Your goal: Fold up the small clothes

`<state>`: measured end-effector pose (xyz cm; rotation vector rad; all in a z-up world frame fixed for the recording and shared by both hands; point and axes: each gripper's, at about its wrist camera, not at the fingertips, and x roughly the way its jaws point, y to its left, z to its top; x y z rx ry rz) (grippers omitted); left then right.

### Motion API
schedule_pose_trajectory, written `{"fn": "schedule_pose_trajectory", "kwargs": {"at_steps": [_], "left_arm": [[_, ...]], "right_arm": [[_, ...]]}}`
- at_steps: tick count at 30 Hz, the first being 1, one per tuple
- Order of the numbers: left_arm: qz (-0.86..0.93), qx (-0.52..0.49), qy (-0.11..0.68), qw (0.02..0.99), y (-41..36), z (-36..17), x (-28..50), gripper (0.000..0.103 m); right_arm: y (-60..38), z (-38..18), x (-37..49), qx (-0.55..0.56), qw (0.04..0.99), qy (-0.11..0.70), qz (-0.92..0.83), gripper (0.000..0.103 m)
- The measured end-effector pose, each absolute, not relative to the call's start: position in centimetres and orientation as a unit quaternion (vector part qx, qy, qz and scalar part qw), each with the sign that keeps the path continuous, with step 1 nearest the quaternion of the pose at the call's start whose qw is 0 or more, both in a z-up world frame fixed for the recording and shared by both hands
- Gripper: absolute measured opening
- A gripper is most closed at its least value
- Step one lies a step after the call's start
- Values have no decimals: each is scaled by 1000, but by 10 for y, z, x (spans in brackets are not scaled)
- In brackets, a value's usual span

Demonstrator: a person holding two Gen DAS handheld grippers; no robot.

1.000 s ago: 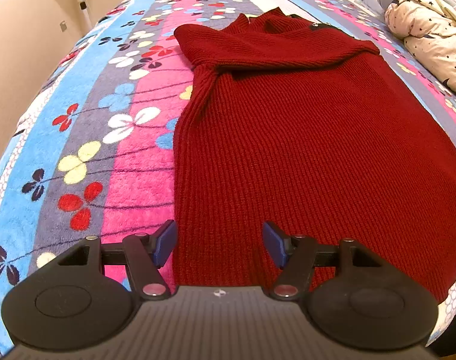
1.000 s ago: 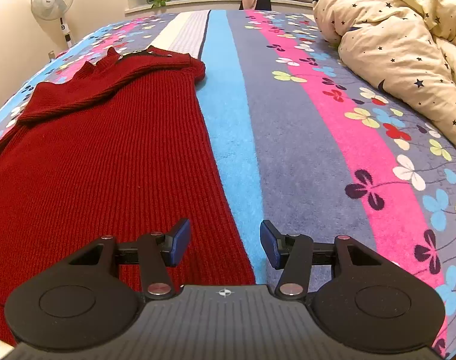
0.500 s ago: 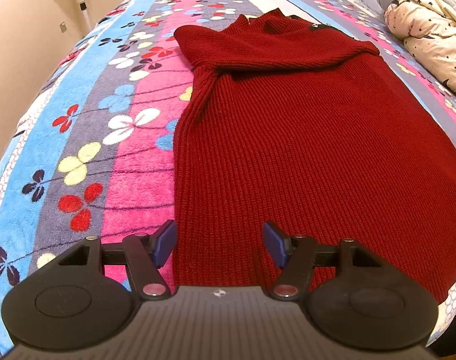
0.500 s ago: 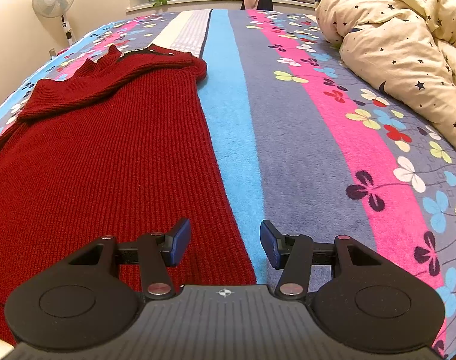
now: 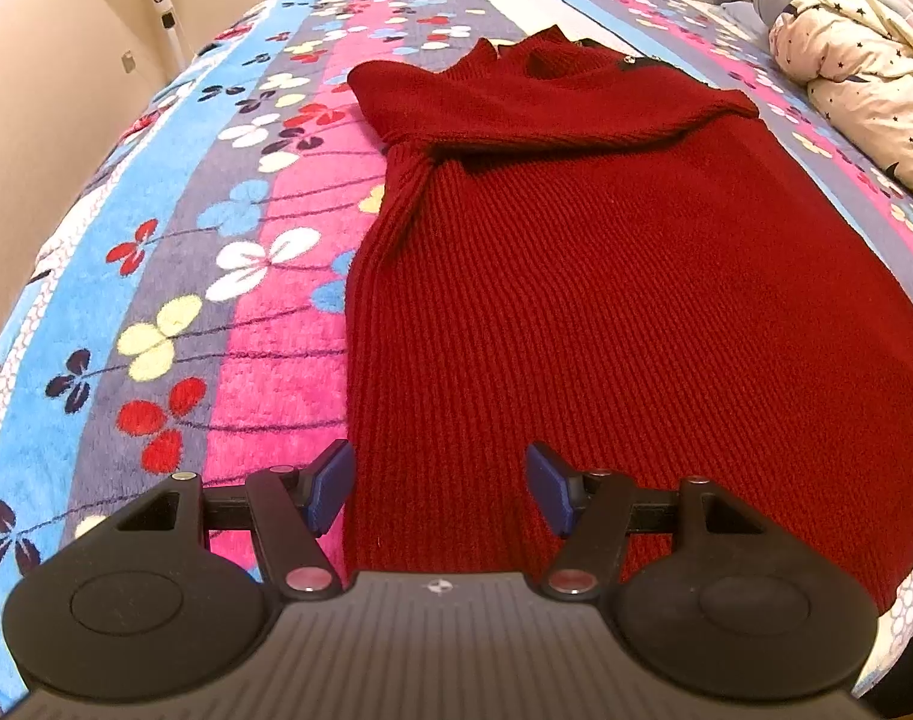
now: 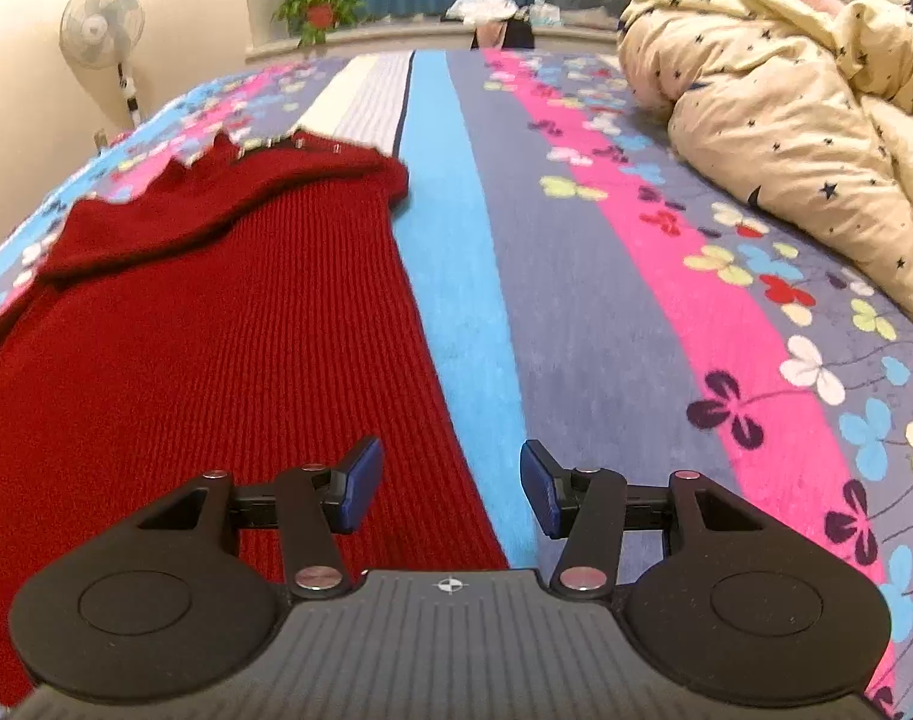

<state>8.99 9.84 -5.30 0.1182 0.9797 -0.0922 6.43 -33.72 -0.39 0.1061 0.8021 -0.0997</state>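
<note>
- The red sweater [image 5: 606, 300] lies flat on the bed [image 5: 156, 276], on top of a blanket with stripes and flowers.
- Its long way runs from the tongs toward the far end of the bed. The bottom edge is near the tongs and the neck is far away.
- One sleeve [image 5: 552, 114] is folded across the chest, up near the neck.
- The left tongs [image 5: 437, 489] are spread wide and hold nothing. They sit over the left bottom corner of the sweater. The left blue pad is at the sweater's left edge, and the right blue pad is over the red knit.
- The right tongs [image 6: 450, 489] are spread wide too, and hold nothing. In the right view the sweater [image 6: 204, 324] is to the left. Its right edge runs up between the two blue pads, so one pad is over red knit and the other is over the blue stripe.
- So each set of tongs is at its own bottom corner. Neither looks nearer than the other.
- I think the next move is to pinch both corners and bring the bottom edge up toward the neck.
- I cannot tell if the pads touch the cloth yet.
- A cream quilt with stars [image 6: 804, 138] is piled well off to the right. A fan [image 6: 103, 30] stands by the wall.
</note>
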Motion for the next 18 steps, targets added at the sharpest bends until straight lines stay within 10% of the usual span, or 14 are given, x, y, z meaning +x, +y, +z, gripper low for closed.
{"fn": "schedule_pose_trajectory", "kwargs": {"at_steps": [4,13,18], "left_arm": [[-41,56,462,884,97,-51,91,69],[-35,57,437,897,91,-47,98,67],[-34,60,429,901,87,-48,104,45]], "right_arm": [[-339,10,63,73,934,347,-43,13],[-338,21,73,107,942,314,-45,14],[-329,21,81,100,944,314,-31,14]]}}
